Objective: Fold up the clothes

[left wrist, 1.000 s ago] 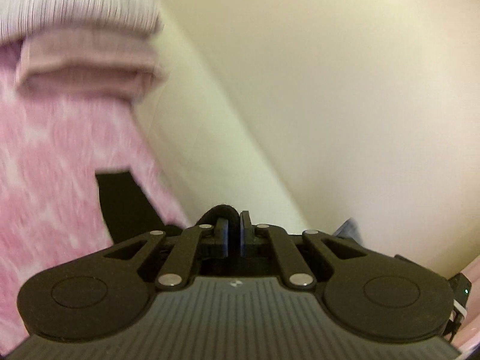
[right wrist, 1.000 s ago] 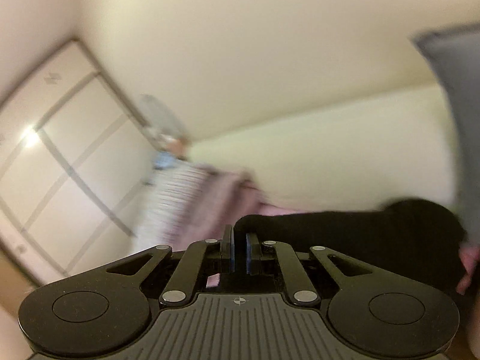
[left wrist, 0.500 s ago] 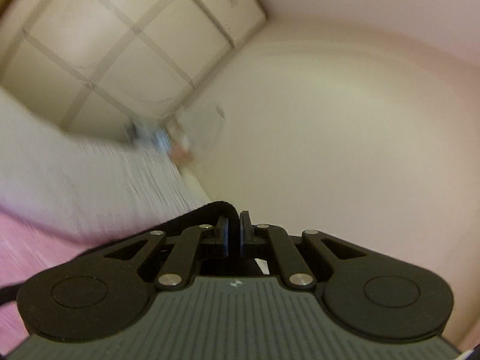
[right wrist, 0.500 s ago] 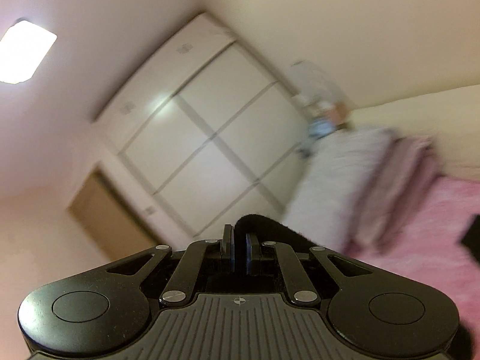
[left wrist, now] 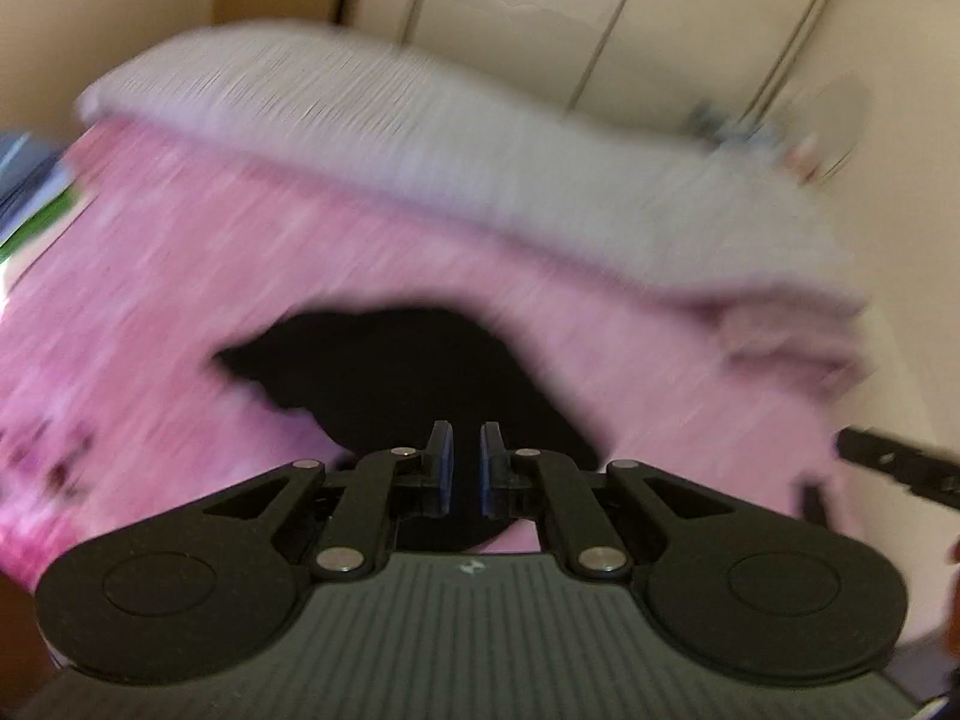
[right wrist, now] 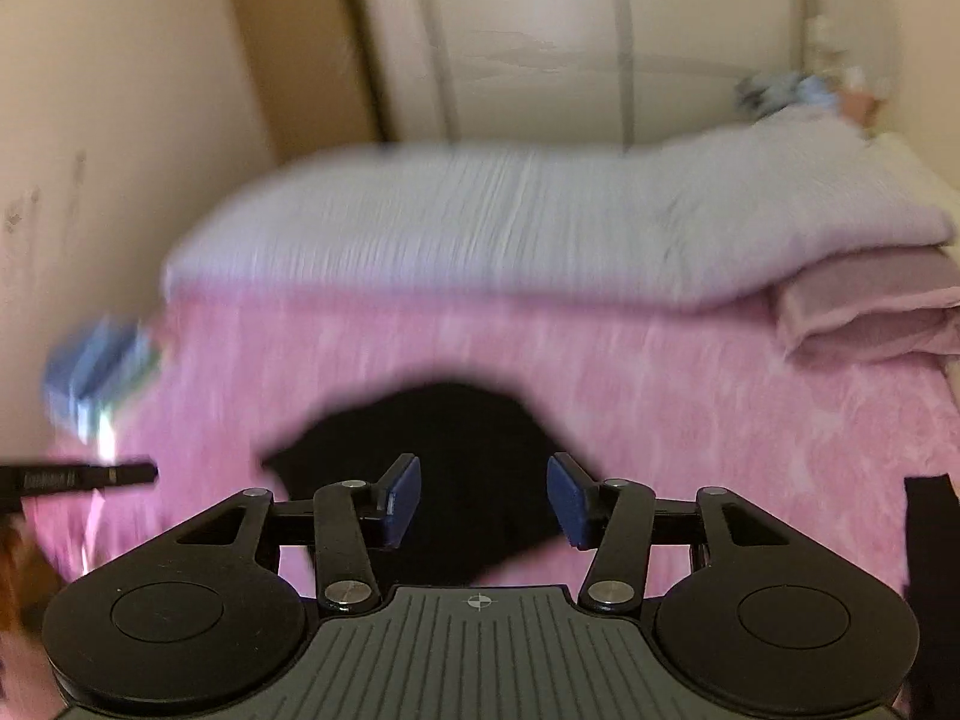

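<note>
- The left hand-held gripper [left wrist: 465, 462] has its fingers a narrow slit apart, with nothing pinched between them that can be made out.
- The right hand-held gripper [right wrist: 483, 499] has its blue pads spread wide and bare.
- Just past both sets of fingers, a black garment [right wrist: 444, 450] lies in a rumpled heap on the pink blanket [right wrist: 690, 408] of the bed.
- Farther back lie a white ribbed duvet [right wrist: 510, 222] and a folded mauve blanket [right wrist: 870, 306].
- Both views are motion-blurred.

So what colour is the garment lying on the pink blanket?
Black garment, plain as far as the blur allows; clearest in the right wrist view.
</note>
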`<state>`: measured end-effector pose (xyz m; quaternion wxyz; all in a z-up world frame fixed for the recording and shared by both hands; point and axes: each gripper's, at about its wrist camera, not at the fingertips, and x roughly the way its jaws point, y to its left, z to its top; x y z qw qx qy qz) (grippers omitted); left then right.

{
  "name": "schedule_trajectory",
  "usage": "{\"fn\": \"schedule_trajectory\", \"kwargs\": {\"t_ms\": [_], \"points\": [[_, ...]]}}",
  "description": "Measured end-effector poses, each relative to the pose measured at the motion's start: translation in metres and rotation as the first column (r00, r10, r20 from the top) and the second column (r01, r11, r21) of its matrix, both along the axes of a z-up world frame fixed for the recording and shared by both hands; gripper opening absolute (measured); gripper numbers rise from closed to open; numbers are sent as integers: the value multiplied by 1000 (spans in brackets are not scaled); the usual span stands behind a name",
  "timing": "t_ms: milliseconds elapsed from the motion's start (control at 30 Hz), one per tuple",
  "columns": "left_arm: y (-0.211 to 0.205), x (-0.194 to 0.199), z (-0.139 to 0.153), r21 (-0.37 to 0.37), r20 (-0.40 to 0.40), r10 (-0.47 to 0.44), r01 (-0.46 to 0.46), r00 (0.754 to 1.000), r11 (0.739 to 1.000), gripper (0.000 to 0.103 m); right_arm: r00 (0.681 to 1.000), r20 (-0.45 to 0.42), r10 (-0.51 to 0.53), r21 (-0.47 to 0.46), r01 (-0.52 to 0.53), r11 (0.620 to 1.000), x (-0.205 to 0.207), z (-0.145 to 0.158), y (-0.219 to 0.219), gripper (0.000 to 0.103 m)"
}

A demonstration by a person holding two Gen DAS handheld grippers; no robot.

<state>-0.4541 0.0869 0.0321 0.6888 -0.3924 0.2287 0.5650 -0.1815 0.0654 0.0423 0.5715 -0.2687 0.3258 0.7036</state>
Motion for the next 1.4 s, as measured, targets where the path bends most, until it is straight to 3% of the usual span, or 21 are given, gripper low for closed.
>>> {"fn": "schedule_trajectory", "kwargs": {"t_ms": [67,133,267,700,967,1400], "points": [[-19,2,-9,-30,-41,4,-6,999,1000,5,1000,-4,30,-78,-30,996,-18,-16,-28,51],[-39,4,-17,-60,-82,8,-13,997,998,6,999,-24,27,-136,-30,990,-10,-33,-28,51],[-74,15,-24,-78,-171,9,-23,985,997,9,999,13,37,-161,-35,986,0,-35,-53,51],[-166,63,-49,-117,-278,0,-34,961,993,25,999,25,29,-318,-20,948,34,-78,-141,51],[-193,65,-49,-102,-306,23,-57,952,993,30,997,9,80,-302,-73,950,29,-79,-163,51],[-201,47,-36,-43,-318,78,-96,945,994,33,993,23,115,-265,-104,959,9,-77,-151,51]]}}
